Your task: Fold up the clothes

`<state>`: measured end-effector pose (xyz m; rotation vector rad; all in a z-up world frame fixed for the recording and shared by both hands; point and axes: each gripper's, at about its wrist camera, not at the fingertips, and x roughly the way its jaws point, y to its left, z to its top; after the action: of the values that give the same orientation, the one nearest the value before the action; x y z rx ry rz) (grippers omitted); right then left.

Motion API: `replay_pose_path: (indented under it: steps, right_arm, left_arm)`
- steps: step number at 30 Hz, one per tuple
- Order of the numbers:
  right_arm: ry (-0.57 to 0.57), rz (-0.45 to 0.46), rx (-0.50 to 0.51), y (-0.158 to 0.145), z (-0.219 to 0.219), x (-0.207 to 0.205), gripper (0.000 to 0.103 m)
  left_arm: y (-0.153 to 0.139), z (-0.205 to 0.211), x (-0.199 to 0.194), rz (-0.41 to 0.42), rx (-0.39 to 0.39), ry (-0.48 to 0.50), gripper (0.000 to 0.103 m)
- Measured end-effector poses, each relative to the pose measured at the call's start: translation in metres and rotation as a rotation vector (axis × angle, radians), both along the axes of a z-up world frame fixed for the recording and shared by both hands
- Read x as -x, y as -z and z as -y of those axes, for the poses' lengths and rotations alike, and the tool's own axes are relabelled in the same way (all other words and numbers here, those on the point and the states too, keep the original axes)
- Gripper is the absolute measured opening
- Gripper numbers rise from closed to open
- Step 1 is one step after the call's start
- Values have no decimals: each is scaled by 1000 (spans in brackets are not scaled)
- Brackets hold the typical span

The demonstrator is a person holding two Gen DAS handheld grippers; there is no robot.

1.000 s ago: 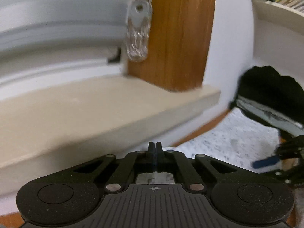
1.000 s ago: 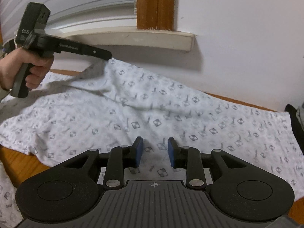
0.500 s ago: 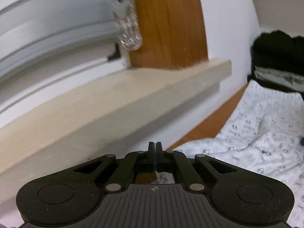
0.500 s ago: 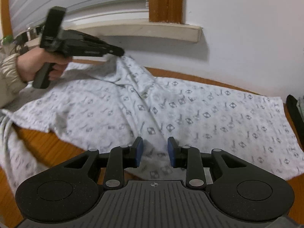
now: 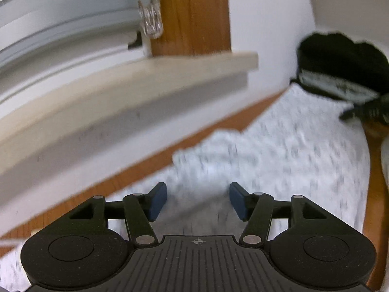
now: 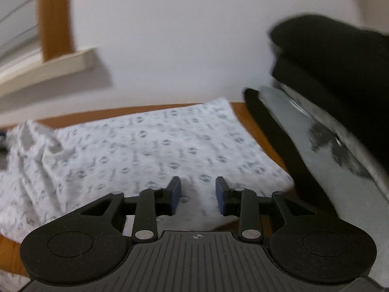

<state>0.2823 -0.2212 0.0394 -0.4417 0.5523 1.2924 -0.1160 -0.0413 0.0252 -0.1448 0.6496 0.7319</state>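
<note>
Hovering over the shirt (image 6: 150, 146): it lies spread on the desk (image 6: 252, 121), long axis running left-right along the far wall, right edge just beside the dark pile (image 6: 340, 77). Right claw (image 6: 198, 194) hangs over the shirt's near right part, tilted down, pads apart, nothing between them; the corner sits just right of it. Left claw (image 5: 198, 200) is over the rumpled left end, tilted down, jaws just opened, cloth below but not pinched. Window sill (image 5: 136, 92) sits far-left. Each claw looks nearest its own end, so a two-corner pickup seems likely next.
</note>
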Motion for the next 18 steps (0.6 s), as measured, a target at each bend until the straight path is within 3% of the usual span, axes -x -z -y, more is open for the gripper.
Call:
replay_pose_path:
  steps: [7,14,18]
  right_arm:
    - [147,92,30,2,17,-10,34]
    - [127,203,61,4,17,2,36]
    - [128,144,23,6,19,-5,36]
  left_arm:
    - [2,17,27,19,48,-64,67]
    - [-2,30,38,23,56,-69,71]
    - [-19,11,40,38,27,-31,59]
